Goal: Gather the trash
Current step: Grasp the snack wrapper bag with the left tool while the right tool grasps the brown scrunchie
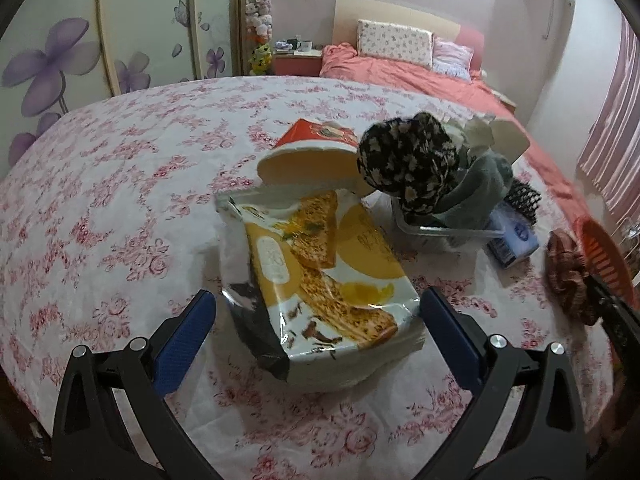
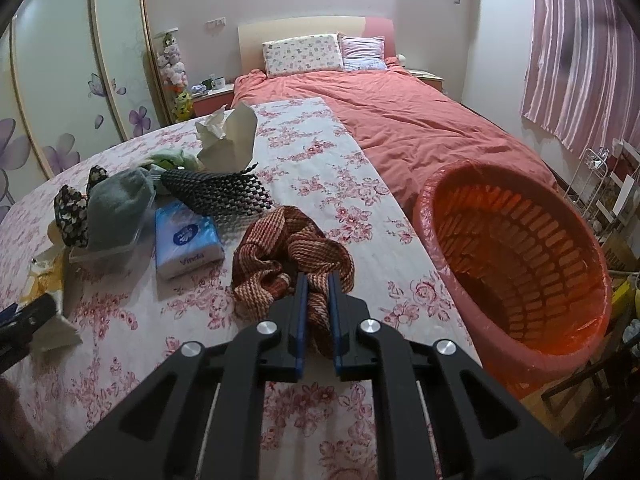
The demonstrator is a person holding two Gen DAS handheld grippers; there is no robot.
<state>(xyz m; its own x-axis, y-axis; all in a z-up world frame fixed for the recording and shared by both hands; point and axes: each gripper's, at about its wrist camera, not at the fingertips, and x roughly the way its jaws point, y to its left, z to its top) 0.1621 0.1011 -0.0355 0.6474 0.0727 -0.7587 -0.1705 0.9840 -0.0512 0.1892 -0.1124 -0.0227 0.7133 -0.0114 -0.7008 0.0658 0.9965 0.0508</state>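
My left gripper [image 1: 316, 304] is open, its blue pads on either side of a yellow and white snack bag [image 1: 320, 268] lying on a stack of paper plates on the floral table. A red paper cup [image 1: 310, 156] lies tipped behind the bag. My right gripper [image 2: 318, 280] is shut on a red-brown woven cloth [image 2: 292, 256] at the table's right edge; the cloth also shows in the left wrist view [image 1: 568, 276]. An orange bin [image 2: 516, 268] with a plastic liner stands just right of the table.
A clear tray [image 2: 110, 254] holds a grey cloth [image 2: 118, 200] and a black floral cloth [image 1: 404, 160]. A blue tissue pack [image 2: 188, 240], black mesh [image 2: 220, 196] and crumpled paper [image 2: 228, 140] lie nearby. A bed [image 2: 400, 120] is behind.
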